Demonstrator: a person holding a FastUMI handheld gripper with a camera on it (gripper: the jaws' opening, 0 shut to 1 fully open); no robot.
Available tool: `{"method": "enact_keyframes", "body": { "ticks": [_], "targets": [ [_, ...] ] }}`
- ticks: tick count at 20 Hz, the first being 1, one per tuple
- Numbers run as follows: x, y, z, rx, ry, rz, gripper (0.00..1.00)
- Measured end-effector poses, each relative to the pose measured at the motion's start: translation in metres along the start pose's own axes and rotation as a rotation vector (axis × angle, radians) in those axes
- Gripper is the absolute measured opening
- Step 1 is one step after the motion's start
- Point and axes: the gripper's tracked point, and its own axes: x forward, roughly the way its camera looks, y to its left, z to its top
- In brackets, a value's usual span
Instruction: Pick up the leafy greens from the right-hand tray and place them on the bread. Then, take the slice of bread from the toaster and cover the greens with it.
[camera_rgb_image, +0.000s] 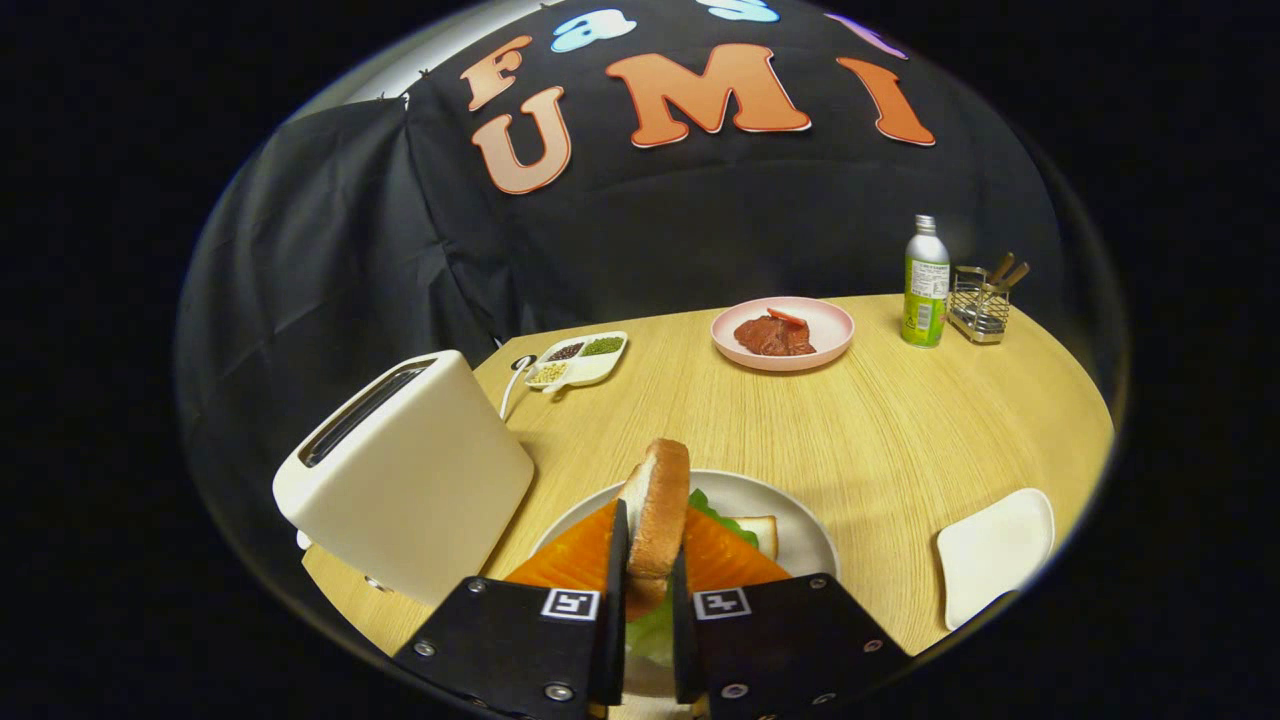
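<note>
At the left of the frame the white toaster (405, 475) is standing on the wooden table (900, 430), its slot looking empty from this angle. Just right of it, at bottom centre, the gripper (648, 560) is clamping the slice of bread (660, 510) on edge, both orange-backed fingers (580, 555) pressing its flat faces. The slice is standing upright, its long axis pointing up and away from the jaws, directly over the white plate (800, 520). There the leafy greens (725, 520) are lying on the lower bread slice (760, 530), peeking out right of the fingers and below them. Judging from this, the slice needs tipping flat before release, since it is now sitting at right angles to the greens. Further right, the empty white tray (995, 555) is sitting near the table edge.
</note>
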Motion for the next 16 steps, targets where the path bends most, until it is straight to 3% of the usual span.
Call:
{"method": "enact_keyframes", "body": {
  "ticks": [6, 9, 10, 13, 16],
  "targets": [
    [0.000, -0.029, -0.005, 0.003, 0.009, -0.069, 0.40],
    [-0.006, -0.054, 0.001, -0.050, -0.024, -0.169, 0.61],
    [-0.010, -0.059, 0.004, -0.051, -0.032, -0.183, 0.63],
    [-0.026, -0.077, 0.011, -0.051, -0.061, -0.226, 0.90],
    [-0.051, -0.097, 0.019, -0.075, -0.104, -0.279, 0.98]
  ]
}}
